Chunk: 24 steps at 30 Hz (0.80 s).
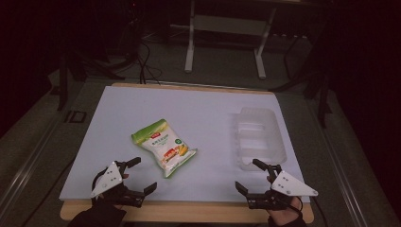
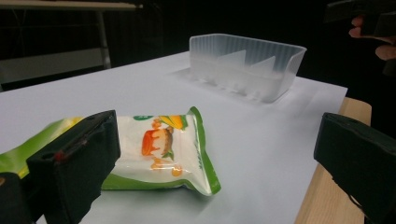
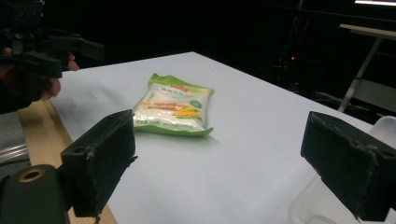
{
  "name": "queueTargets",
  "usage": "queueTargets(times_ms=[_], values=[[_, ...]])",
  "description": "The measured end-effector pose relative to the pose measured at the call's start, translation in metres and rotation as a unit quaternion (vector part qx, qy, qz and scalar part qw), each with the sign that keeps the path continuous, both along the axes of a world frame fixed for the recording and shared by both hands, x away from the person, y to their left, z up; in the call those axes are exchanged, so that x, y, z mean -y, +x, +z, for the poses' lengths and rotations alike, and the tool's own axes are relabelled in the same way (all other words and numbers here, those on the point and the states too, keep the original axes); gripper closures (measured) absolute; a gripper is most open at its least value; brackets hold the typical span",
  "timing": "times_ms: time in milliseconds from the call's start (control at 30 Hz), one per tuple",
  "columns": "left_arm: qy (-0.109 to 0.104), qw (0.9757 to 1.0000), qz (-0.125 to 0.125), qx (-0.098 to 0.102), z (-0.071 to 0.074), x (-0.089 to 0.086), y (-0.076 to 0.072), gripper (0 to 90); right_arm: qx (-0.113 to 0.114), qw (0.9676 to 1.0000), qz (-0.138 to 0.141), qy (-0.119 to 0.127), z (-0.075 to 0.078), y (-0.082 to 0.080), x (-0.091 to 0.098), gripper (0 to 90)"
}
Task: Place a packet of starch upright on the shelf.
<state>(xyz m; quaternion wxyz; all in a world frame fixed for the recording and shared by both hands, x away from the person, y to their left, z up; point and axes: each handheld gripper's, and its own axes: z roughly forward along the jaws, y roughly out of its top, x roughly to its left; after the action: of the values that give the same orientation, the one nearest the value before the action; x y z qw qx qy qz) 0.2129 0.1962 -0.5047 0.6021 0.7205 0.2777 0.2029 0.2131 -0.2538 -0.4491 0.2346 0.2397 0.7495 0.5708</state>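
1. A sealed snack packet, white with green edges and a picture of food, lay flat near the middle of the bench, a little toward the near edge and left of centre. Nothing touched it, so it rested just as it had been set down, its short end turned toward the near edge.
2. A clear plastic tray with inner dividers stood upright and empty by the bench's right edge, well apart from the packet; it looked like the place meant to receive it.
3. The left tongs hovered at the near-left corner, jaws spread wide and holding nothing, aimed at the packet just ahead of them.
4. The right tongs hovered at the near-right corner, just before the tray, jaws likewise spread and empty.
5. Judged from this, both hands waited at the near edge, ready to reach.
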Motion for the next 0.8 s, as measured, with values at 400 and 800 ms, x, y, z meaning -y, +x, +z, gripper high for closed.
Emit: queueTargets(times_ms=[400,800], values=[[-0.002,0.9967,-0.060,-0.055,0.018,0.011,-0.001,1.0,0.004,0.9999,-0.003,-0.015,0.002,-0.003,-0.002,10.0],[0.006,0.9978,-0.062,-0.024,0.062,0.014,0.011,0.9,0.006,0.9999,-0.006,-0.009,0.006,-0.005,-0.005,10.7]])
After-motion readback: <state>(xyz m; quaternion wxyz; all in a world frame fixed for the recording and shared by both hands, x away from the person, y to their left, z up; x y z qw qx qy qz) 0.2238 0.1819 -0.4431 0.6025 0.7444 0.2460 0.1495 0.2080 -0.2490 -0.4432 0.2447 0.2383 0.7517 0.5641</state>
